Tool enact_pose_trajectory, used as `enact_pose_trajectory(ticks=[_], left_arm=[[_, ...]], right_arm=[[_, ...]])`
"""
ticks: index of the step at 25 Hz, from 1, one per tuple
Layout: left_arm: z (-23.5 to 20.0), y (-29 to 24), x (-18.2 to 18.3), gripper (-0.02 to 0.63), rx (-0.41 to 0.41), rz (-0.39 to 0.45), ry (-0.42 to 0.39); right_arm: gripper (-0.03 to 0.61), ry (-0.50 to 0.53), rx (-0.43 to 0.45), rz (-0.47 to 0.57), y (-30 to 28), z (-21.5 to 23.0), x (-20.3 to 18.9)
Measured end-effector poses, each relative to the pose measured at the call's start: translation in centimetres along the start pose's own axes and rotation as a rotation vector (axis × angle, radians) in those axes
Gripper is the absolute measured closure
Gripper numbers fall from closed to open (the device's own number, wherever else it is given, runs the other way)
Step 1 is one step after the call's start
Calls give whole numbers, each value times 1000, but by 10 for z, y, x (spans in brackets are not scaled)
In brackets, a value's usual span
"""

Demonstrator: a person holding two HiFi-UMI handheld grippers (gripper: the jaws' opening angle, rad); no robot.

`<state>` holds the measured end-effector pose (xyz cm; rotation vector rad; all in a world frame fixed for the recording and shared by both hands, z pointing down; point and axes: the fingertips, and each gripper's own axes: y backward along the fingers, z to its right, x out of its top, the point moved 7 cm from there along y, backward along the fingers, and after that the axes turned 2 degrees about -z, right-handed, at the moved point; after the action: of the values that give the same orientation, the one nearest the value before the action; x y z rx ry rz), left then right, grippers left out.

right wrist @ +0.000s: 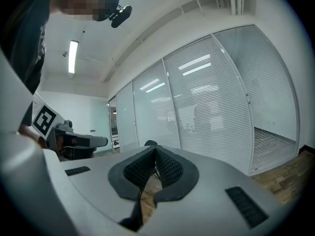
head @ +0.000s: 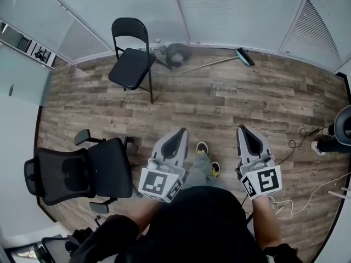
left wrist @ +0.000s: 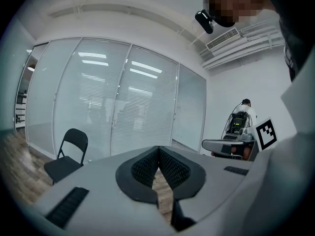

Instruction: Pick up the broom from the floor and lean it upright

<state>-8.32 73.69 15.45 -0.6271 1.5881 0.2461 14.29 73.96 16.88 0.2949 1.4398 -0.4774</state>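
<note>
A wood-plank floor (head: 241, 100) fills the head view, closed off at its far side by a glass wall with lowered blinds (head: 230, 10). A black office chair (head: 82, 171) stands at the left, just beside the person. A black folding chair (head: 131, 56) stands further off, near the wall. The left gripper (head: 181, 131) and the right gripper (head: 244, 129) are held out side by side above the floor, each pointing toward the wall. Both are clenched: in each gripper view the ribbed pads meet at the tips with nothing between them. The broom (head: 219, 62) lies flat on the floor at the foot of the glass wall, well apart from both grippers, with its head (head: 244, 56) to the right and its handle running left toward a dark rounded bundle (head: 178, 53) beside the folding chair. The person's shoes (head: 203, 147) show between the grippers. Thin cables (head: 299, 141) trail across the floor at the right.
</note>
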Motion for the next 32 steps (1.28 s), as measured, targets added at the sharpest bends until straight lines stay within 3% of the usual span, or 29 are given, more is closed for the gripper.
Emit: enact_pose_trajectory(ticks=[17, 32], left_arm=[[-121, -113, 32, 594, -62, 49, 42], [-159, -182, 43, 594, -23, 36, 65]], right_arm=[[561, 60, -50, -51, -155, 22, 23], [561, 60, -37, -78, -216, 64, 28]])
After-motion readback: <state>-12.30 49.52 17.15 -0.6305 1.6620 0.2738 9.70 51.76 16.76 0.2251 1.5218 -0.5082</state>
